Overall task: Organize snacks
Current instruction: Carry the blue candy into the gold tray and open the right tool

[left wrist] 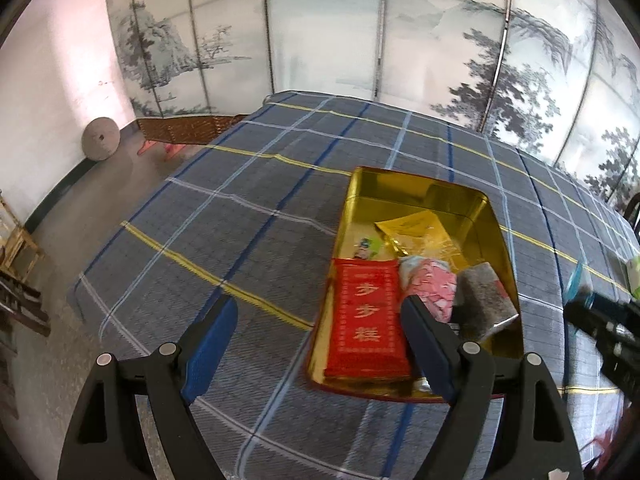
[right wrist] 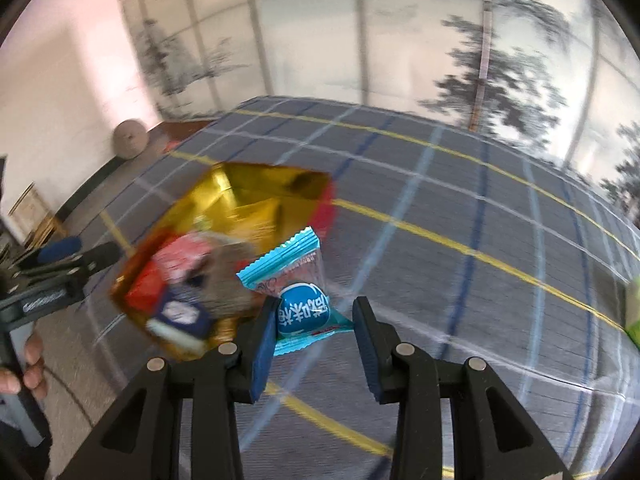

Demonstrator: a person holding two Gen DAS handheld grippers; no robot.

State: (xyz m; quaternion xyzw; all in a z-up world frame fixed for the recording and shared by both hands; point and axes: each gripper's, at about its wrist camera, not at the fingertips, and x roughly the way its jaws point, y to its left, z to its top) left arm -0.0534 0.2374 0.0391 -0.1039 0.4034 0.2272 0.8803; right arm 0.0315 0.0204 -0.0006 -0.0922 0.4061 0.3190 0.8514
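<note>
A gold tin (left wrist: 494, 216) lies on the plaid cloth and holds a red packet (left wrist: 366, 320), a pink packet (left wrist: 434, 284), a grey-brown packet (left wrist: 486, 300) and a gold sachet (left wrist: 416, 228). My left gripper (left wrist: 320, 316) is open and empty over the tin's near left edge. In the right wrist view the tin (right wrist: 248, 188) is blurred at left. My right gripper (right wrist: 316, 308) holds a blue candy packet (right wrist: 298, 292) between its jaws, above the cloth just right of the tin. The right gripper also shows in the left wrist view (left wrist: 600, 316).
A plaid blue-grey cloth (left wrist: 248, 208) covers the table. A green packet (right wrist: 632, 312) lies at the far right edge. A painted folding screen (left wrist: 320, 32) stands behind the table. A round stone (left wrist: 100, 138) leans on the left wall.
</note>
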